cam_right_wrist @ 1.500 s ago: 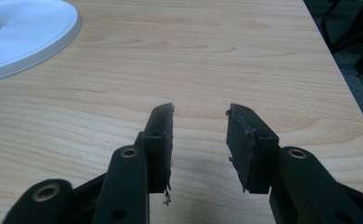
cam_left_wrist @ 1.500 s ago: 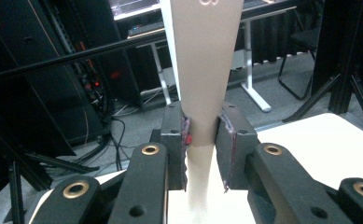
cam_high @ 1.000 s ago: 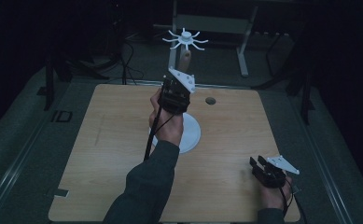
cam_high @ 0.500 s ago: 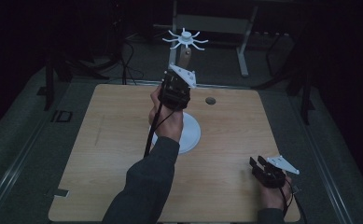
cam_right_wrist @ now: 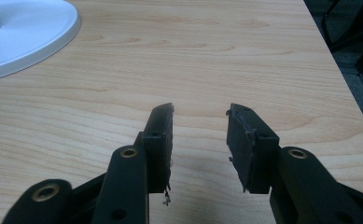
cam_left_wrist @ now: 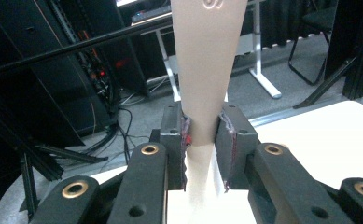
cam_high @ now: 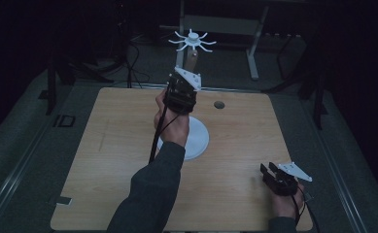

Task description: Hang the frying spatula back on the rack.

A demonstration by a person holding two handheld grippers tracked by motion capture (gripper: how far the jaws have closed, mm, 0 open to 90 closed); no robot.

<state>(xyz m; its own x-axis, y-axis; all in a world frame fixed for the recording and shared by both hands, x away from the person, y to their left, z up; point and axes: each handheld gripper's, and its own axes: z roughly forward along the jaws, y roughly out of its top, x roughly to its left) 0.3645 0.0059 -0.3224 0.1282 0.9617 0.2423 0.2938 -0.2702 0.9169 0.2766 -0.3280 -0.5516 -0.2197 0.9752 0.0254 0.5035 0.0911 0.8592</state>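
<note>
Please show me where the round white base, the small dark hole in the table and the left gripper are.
round white base (cam_high: 198, 141), high view, bare right part of the disc.
small dark hole (cam_high: 219, 105), high view, its middle.
left gripper (cam_left_wrist: 202, 135), left gripper view, midway between its fingertips, on the clamped post.

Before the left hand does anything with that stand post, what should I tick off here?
1. Left gripper shut on the post: ok.
2. Post centred between the pads: ok.
3. White base flat on the table: ok.
4. Right gripper open, holding nothing: ok.
5. Right gripper away from the base: ok.
6. Spoked top firmly fixed: cannot tell.
</note>
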